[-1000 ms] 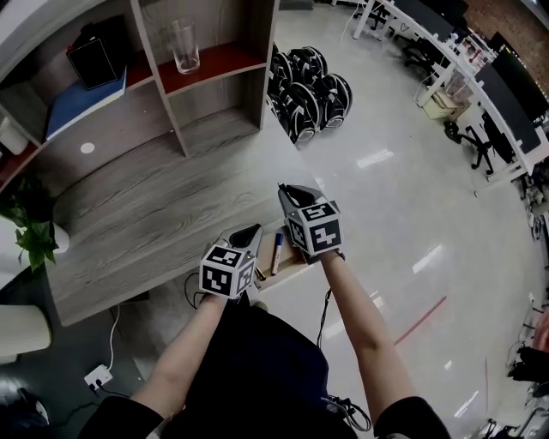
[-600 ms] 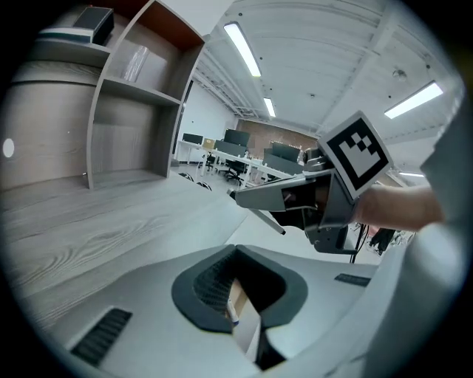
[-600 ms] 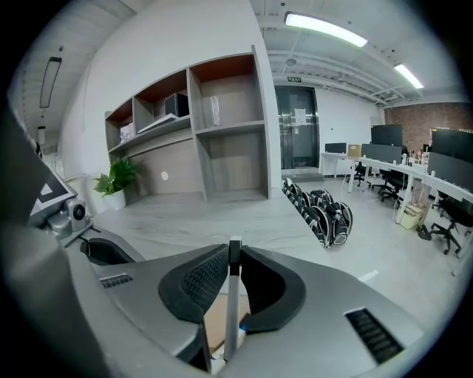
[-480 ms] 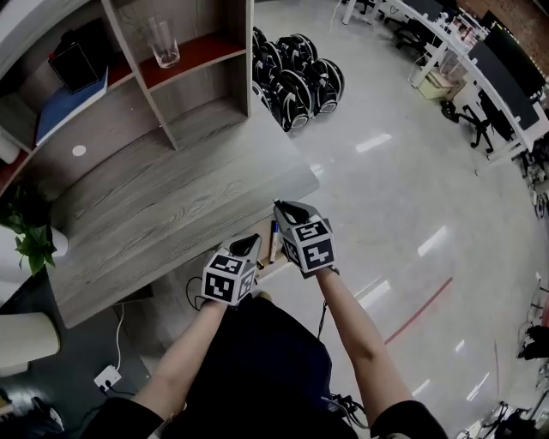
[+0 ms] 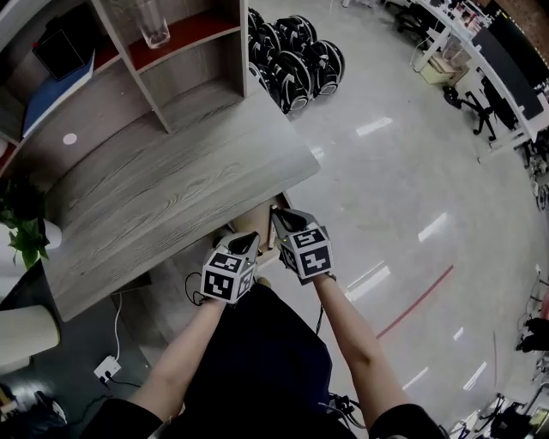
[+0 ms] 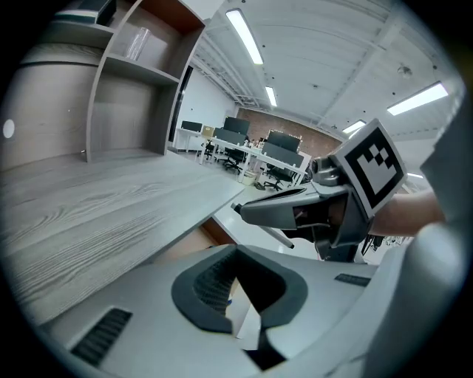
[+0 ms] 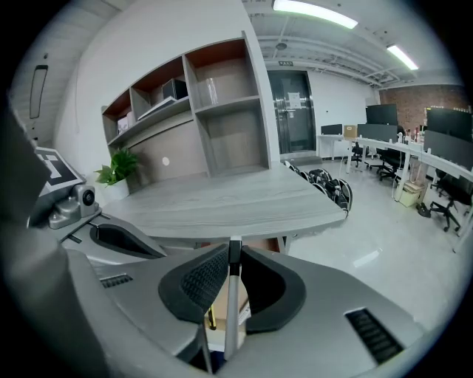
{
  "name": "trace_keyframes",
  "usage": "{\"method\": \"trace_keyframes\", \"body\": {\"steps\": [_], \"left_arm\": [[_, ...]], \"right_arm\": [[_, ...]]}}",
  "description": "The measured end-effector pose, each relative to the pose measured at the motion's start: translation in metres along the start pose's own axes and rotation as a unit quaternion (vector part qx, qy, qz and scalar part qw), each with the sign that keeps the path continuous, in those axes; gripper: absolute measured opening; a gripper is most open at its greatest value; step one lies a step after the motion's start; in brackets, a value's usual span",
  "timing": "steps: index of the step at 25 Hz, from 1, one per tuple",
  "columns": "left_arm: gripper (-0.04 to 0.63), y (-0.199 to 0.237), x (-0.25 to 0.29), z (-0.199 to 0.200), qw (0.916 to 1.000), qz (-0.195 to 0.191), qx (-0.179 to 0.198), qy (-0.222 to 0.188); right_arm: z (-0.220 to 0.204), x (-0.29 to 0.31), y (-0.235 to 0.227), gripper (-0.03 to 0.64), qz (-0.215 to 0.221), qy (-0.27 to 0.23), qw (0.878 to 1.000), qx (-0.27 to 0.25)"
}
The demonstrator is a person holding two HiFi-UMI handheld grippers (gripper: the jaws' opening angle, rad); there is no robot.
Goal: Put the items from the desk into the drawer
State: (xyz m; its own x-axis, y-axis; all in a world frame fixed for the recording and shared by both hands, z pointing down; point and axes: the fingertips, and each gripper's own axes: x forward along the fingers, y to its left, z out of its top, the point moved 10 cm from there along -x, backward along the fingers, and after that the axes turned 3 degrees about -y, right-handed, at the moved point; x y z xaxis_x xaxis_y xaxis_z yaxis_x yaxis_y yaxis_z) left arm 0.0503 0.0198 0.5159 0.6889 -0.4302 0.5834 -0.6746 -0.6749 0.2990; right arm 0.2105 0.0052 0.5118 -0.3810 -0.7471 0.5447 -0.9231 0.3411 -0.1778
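The grey wood-grain desk (image 5: 171,189) is bare on top. Under its front edge the tan open drawer (image 5: 260,221) shows between the two grippers. My right gripper (image 5: 279,214) hangs over the drawer, shut on a thin grey pen-like stick (image 7: 231,295) that stands upright between its pads. My left gripper (image 5: 249,238) is close beside it on the left, shut with nothing in it; through its jaws (image 6: 236,255) I see white and blue items lying in the drawer. The drawer's contents are mostly hidden by the grippers.
A shelf unit (image 5: 197,81) stands at the back of the desk with a drinking glass (image 5: 153,21) in it. Black helmets (image 5: 292,60) lie on the floor past the desk's right end. A plant (image 5: 21,236) is at the left, a power strip (image 5: 107,369) below.
Both grippers have moved down and toward the desk's front edge, closer together over the drawer. They now cover most of the drawer; the blue marker seen in it earlier is hidden.
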Motion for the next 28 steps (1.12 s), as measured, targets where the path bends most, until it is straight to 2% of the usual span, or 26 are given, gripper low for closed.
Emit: {"method": "trace_keyframes", "body": {"steps": [14,28], "left_arm": [[0.003,0.023,0.006,-0.026,0.9992,0.013,-0.029,0.024],[0.003,0.044,0.000,-0.027,0.9978,0.021,-0.055,0.030]], "right_arm": [[-0.035,0.052,0.008,0.051,0.018,0.042,0.998,0.037],[-0.050,0.109,0.008,0.054,0.021,0.084,0.994,0.060]]}}
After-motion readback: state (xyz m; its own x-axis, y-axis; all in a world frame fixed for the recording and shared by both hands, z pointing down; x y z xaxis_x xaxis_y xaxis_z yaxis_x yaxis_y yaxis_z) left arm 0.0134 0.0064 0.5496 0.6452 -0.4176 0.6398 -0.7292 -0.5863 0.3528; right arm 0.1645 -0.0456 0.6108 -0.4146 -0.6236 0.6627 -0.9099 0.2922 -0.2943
